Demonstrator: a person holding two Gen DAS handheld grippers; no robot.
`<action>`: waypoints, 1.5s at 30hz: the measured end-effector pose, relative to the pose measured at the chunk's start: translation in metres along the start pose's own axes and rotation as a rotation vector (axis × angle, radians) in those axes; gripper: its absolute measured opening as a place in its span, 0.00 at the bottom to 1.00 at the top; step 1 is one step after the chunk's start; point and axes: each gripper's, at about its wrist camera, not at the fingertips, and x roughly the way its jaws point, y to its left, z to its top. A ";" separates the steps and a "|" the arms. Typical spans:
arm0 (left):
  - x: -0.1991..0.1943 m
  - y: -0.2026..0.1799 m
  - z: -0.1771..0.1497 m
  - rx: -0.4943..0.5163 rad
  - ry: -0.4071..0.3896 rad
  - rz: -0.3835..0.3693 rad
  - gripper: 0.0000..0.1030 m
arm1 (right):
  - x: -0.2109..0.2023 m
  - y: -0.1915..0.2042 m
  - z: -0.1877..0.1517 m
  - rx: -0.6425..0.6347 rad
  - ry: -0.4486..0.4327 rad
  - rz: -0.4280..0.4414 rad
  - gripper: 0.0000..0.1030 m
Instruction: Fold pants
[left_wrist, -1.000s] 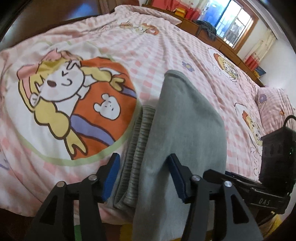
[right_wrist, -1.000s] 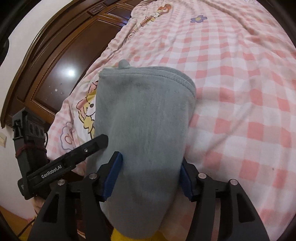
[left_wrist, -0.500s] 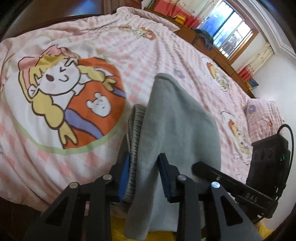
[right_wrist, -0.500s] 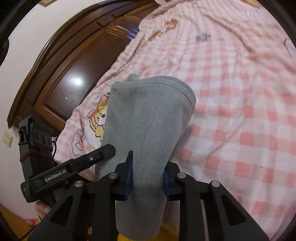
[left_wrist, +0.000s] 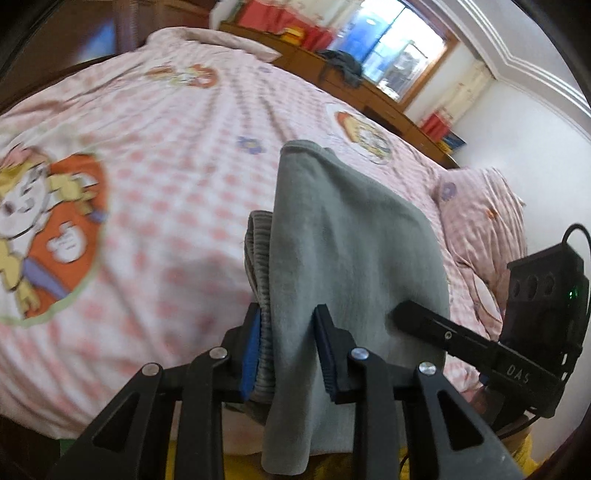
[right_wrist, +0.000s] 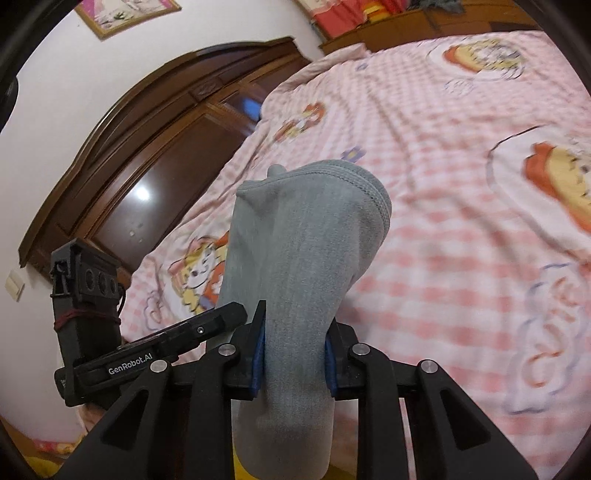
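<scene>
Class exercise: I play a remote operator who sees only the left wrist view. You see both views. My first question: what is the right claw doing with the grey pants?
Observer: The right claw is shut on the hem end of the pants; its blue pads press the cloth from both sides.
Operator: My left claw grips the ribbed waistband end. What lies beyond the pants on your side?
Observer: A dark wooden headboard stands at the edge of the checked bedspread.
Operator: Anything on the wall there?
Observer: A framed picture hangs above the headboard, and a light switch sits low on the wall at the left edge.
</scene>
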 end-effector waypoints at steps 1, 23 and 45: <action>0.007 -0.010 0.002 0.006 0.008 -0.018 0.28 | -0.006 -0.005 0.002 -0.004 -0.008 -0.016 0.25; 0.165 -0.131 -0.003 0.225 0.237 0.008 0.33 | -0.024 -0.167 0.003 0.168 0.055 -0.310 0.40; 0.143 -0.149 -0.040 0.367 0.194 0.178 0.47 | -0.049 -0.129 -0.053 0.060 0.053 -0.503 0.43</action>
